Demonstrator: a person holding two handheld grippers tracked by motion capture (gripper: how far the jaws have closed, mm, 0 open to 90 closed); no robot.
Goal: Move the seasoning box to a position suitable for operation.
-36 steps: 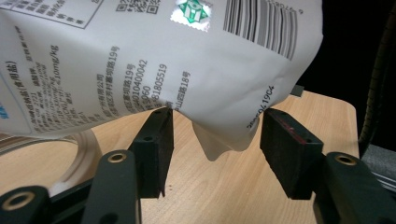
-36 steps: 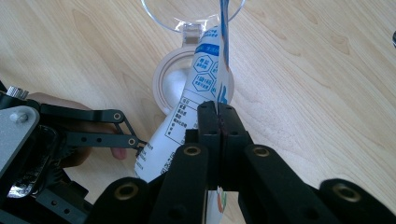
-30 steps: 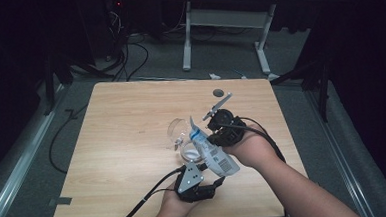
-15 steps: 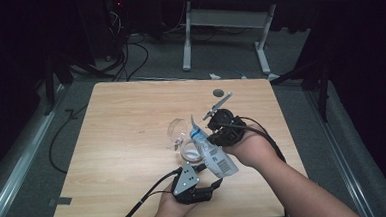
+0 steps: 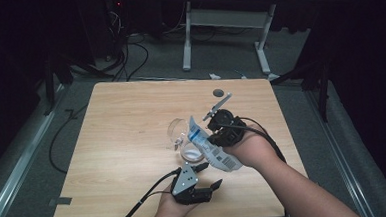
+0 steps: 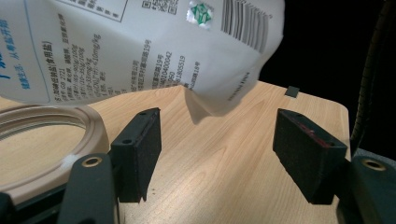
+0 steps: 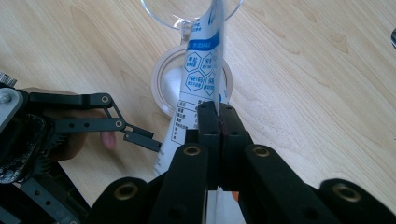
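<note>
White printed plastic pouch with blue panels hangs clamped between the right gripper's fingers, which are pressed tight on its lower edge, so the bag runs forward from those fingers and tips its far end down over a small round white dish and the clear glass vessel just beyond it. In the left gripper view the pouch hangs above and ahead of that gripper's fingers, which stand wide apart and hold nothing; the dish's pale rim sits right beside the nearer finger.

Risks, as I judge them:
- The clamp bites only a narrow strip of slick film, so the bag could slide out and drop onto the dish or knock the glass over.
- A soft, sagging pouch aims poorly; its contents could miss the dish and scatter over the light wooden worktop.
- The left gripper lies close to the dish, and a small nudge could shove it out from under the pouch.
- Whether the pouch's far end is open cannot be told.
</note>
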